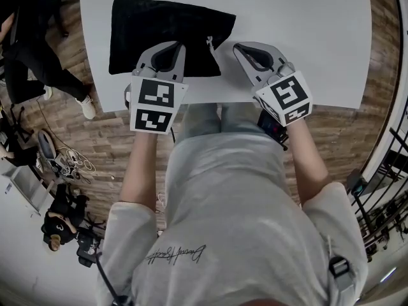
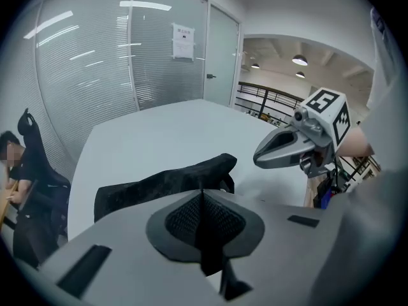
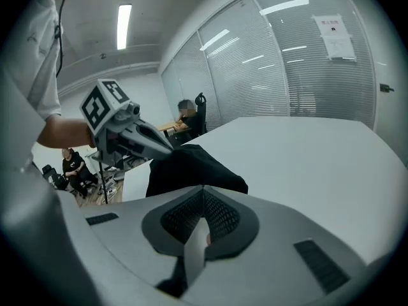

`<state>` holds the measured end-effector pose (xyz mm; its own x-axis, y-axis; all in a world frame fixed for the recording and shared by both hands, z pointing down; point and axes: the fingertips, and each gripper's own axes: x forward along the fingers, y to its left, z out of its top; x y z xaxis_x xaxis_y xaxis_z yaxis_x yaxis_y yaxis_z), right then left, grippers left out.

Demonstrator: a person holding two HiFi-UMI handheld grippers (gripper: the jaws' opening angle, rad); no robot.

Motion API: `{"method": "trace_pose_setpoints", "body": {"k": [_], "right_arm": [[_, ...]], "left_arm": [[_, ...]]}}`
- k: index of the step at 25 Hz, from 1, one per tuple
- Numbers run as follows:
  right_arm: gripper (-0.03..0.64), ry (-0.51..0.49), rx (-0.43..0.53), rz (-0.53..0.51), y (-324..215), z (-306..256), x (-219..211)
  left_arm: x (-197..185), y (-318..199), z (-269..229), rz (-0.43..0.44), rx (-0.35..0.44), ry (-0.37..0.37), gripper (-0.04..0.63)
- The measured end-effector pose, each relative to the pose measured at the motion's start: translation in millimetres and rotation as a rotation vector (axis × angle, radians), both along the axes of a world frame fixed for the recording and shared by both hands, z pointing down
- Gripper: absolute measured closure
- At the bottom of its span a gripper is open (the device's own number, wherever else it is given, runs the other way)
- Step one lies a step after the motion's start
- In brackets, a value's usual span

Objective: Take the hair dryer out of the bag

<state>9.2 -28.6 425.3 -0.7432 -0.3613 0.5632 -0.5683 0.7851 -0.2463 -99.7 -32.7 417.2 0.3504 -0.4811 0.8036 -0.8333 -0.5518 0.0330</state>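
Observation:
A black cloth bag [image 1: 146,27] lies on the white table [image 1: 306,30], and no hair dryer shows. My left gripper [image 1: 180,46] is over the bag's near edge, shut on a fold of its fabric. In the right gripper view the bag [image 3: 191,171] rises to a peak at the left gripper's tip [image 3: 167,152]. In the left gripper view the bag [image 2: 159,183] stretches away behind the shut left gripper [image 2: 203,193]. My right gripper [image 1: 237,46] hangs shut and empty just right of the bag's corded end [image 1: 209,42], and it also shows as the right gripper [image 2: 258,159] from the side.
The table's near edge [image 1: 229,102] runs just under both grippers. A glass partition wall [image 2: 127,62] stands past the table's far side. People sit or stand on the wooden floor to the left [image 1: 25,62], beside a dark chair [image 2: 32,196].

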Motion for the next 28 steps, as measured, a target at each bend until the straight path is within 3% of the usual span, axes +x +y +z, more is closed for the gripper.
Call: {"method": "trace_pose_setpoints", "body": {"k": [8,17,24,25,27,28], "right_arm": [[0.594,0.062,0.088,-0.113,-7,21,-27],[0.592,0.115,0.169,-0.169,-13,35,-52],[0.591,0.115,0.234,-0.258,-15,35,-65],[0.584,0.118,0.243,-0.29,-13,36,-68],[0.491,0.131,0.248,-0.352,-9,39,-74],[0.476,0.141,0.25,-0.381,-7,41,-76]], "left_arm": [[-9,-2,-14,-0.023,0.006,0.057,0.577],[-17,-1,-27,-0.027,0.012,0.089,0.577],[-19,1,-33,-0.014,0.012,0.106,0.577],[-19,2,-33,-0.013,0.012,0.109,0.577],[-20,2,-33,-0.012,0.013,0.115,0.577],[-20,1,-34,-0.012,0.013,0.117,0.577]]}}
